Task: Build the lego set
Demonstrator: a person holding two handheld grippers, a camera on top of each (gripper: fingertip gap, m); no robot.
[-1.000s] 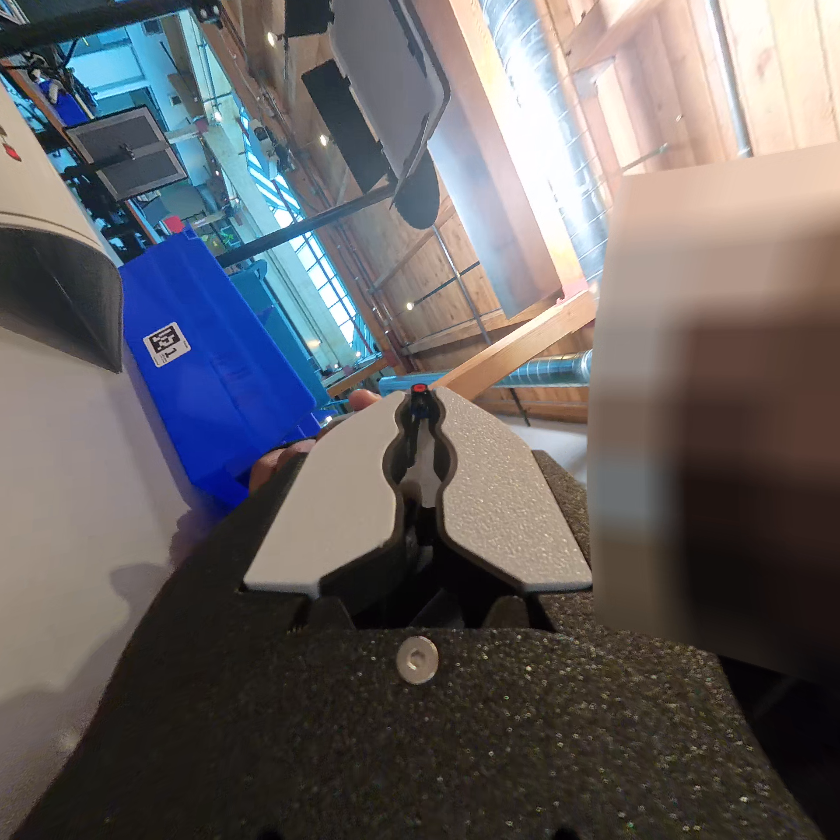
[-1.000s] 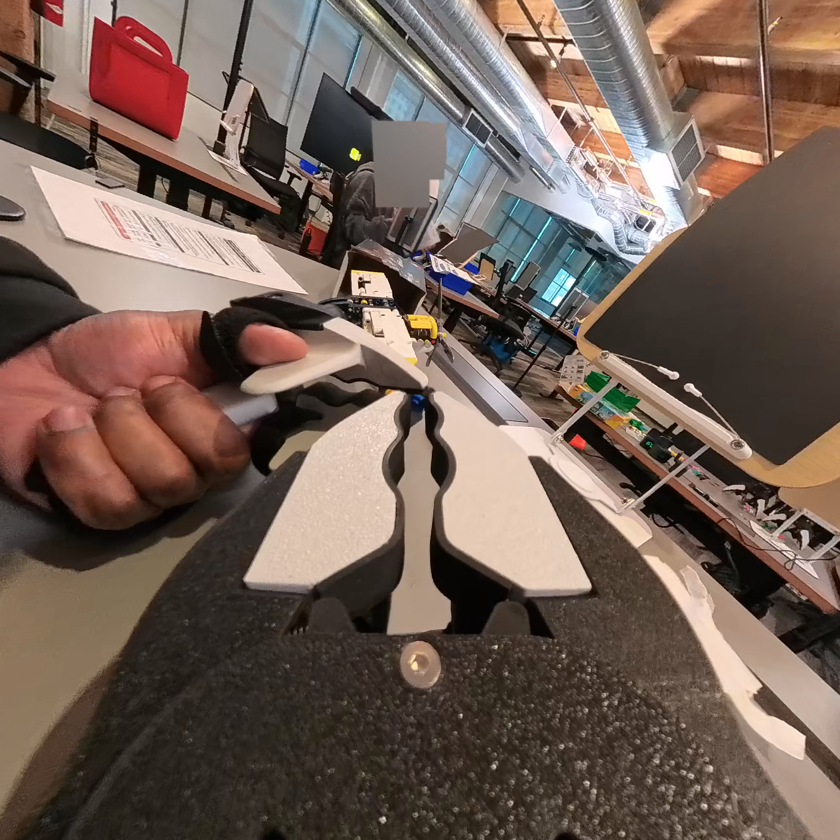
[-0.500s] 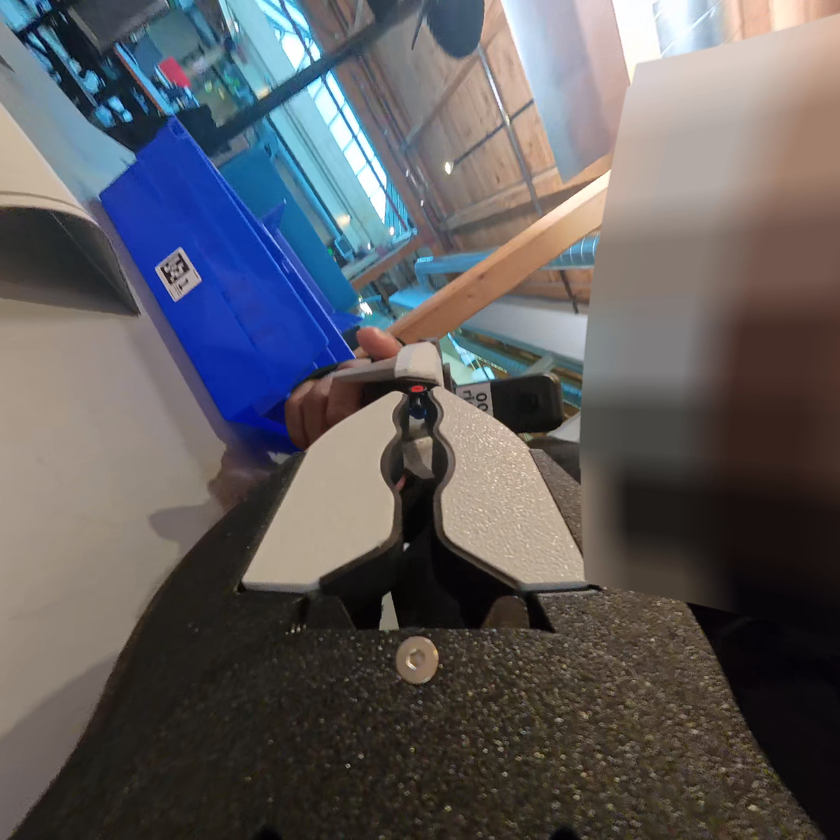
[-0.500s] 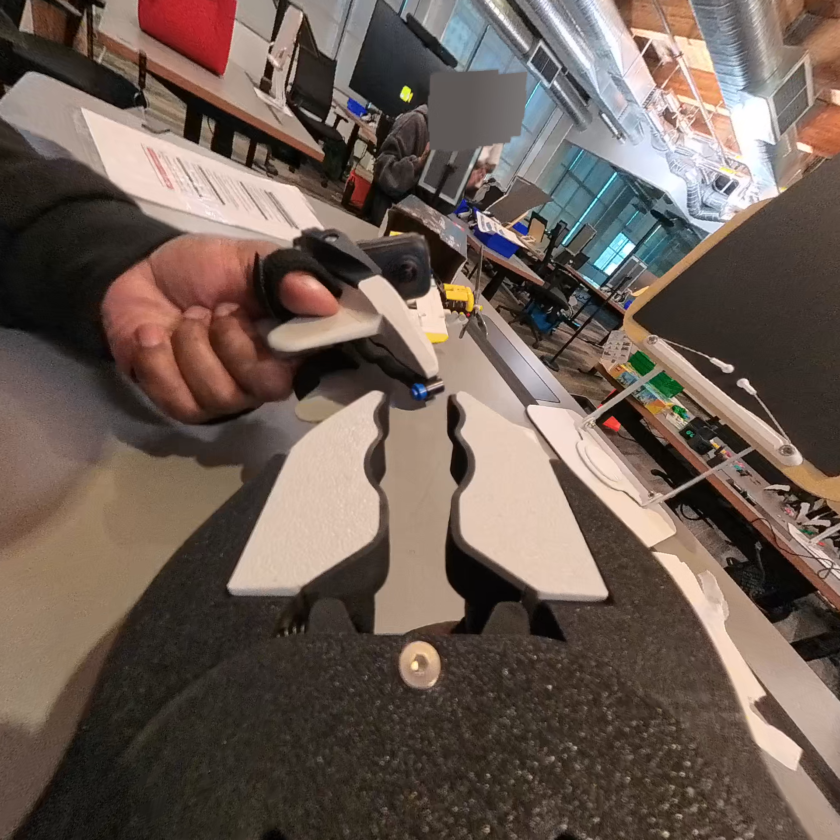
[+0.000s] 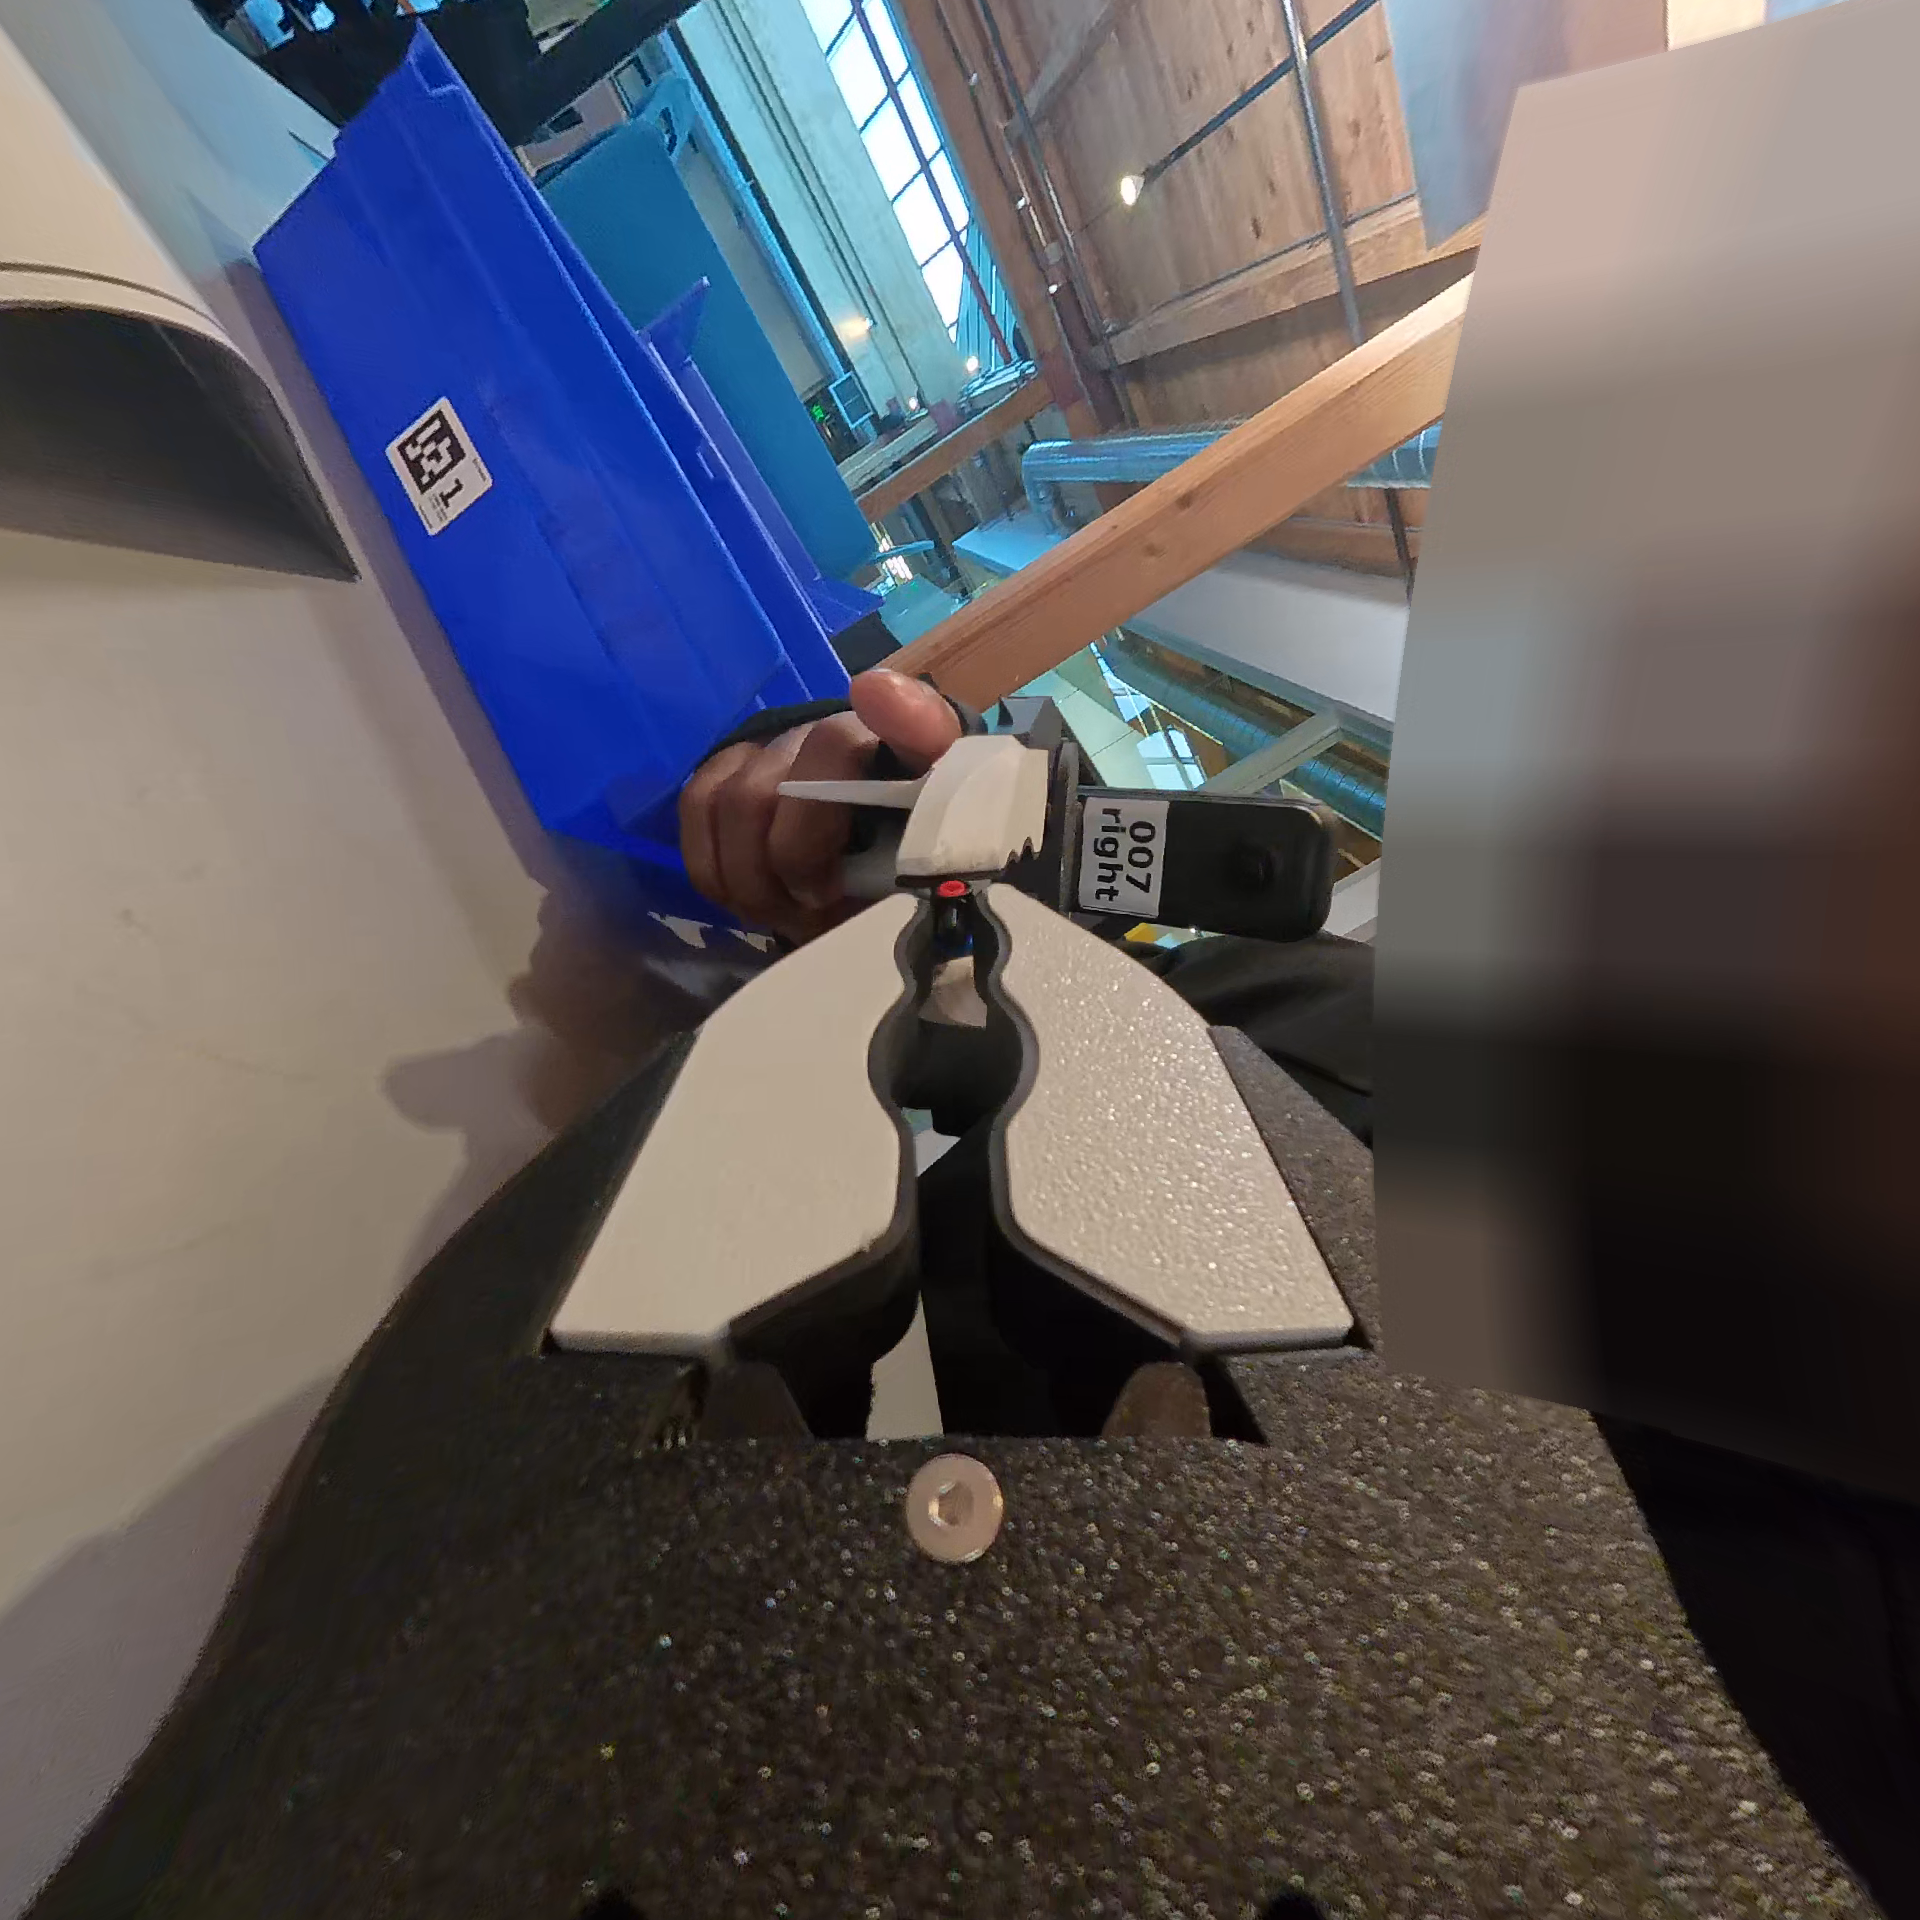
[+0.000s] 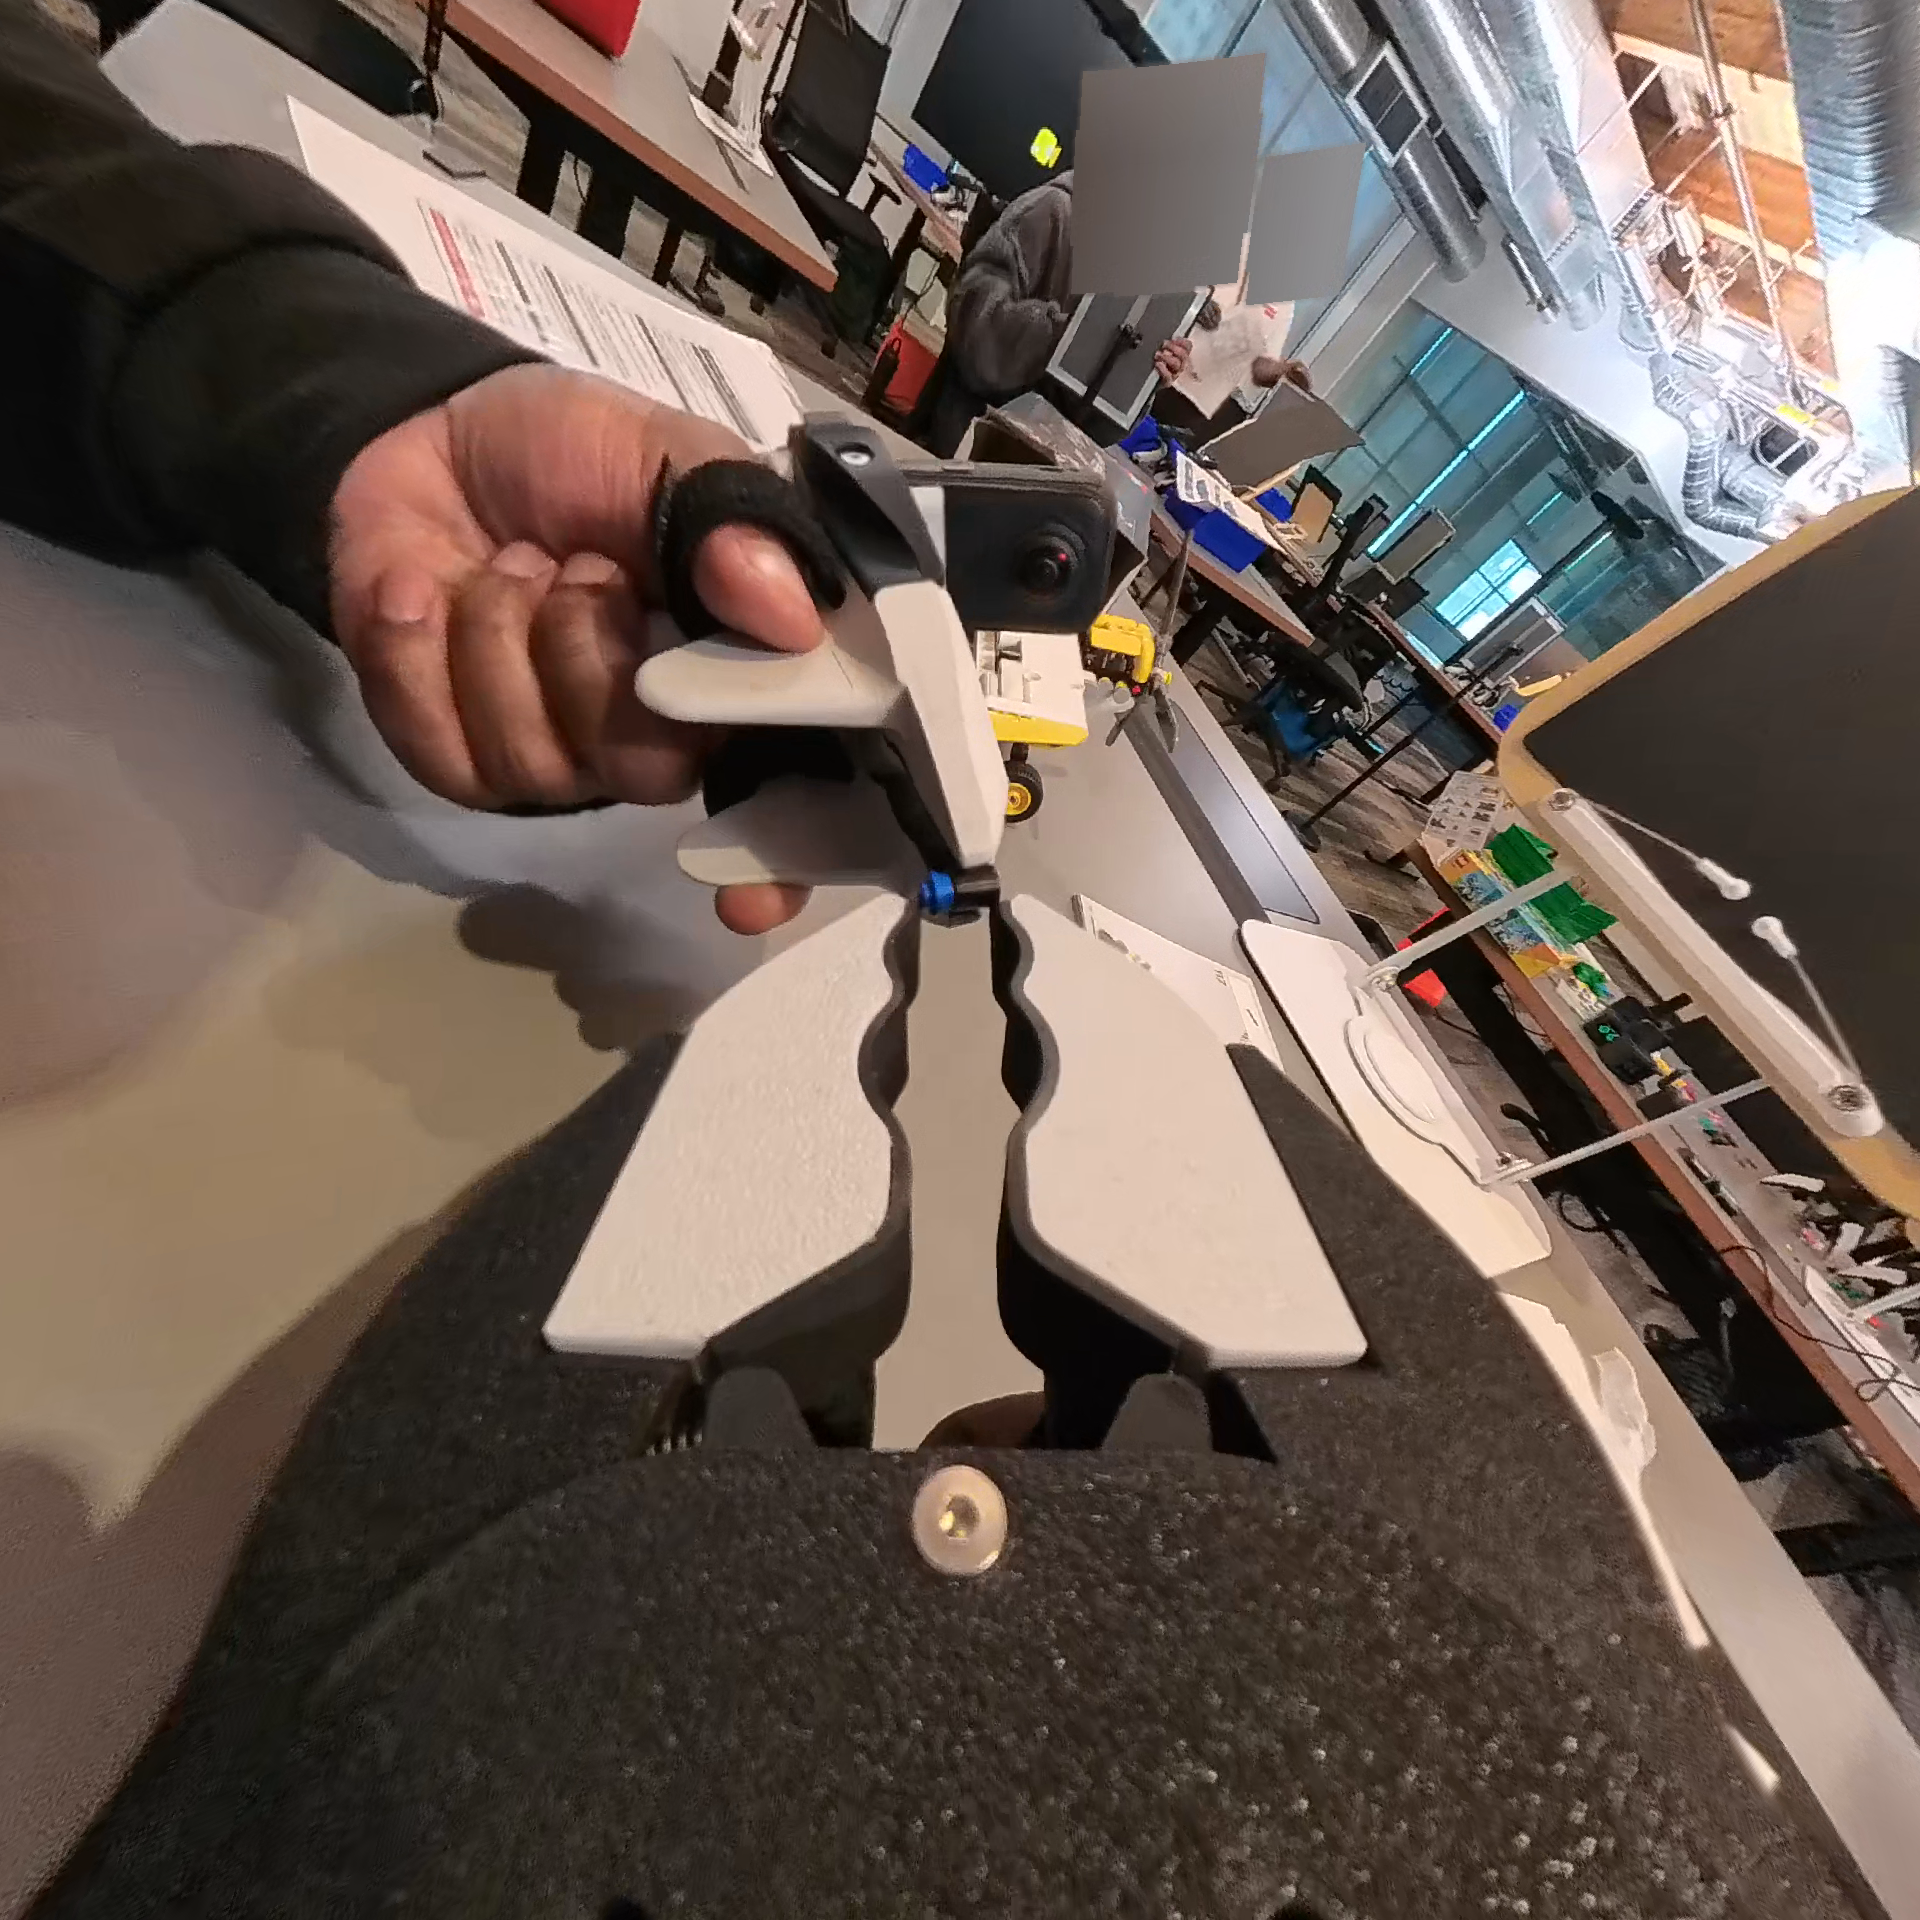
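Two tools meet tip to tip over the desk (image 6: 260, 1091), a small pin (image 6: 940, 896) between them

Left tool (image 5: 948, 914) is nearly shut and pinches the small pin, black with a blue cap and a red end, at its very tips. Right tool (image 6: 951, 914) stands narrowly open, its fingertips either side of the pin; whether they press on it cannot be told. The pin lies crosswise to the right tool, blue cap to its left. A blue bin (image 5: 540, 499) stands behind the right hand (image 5: 769, 821), and a yellow toy vehicle (image 6: 1039, 717) sits further along the desk
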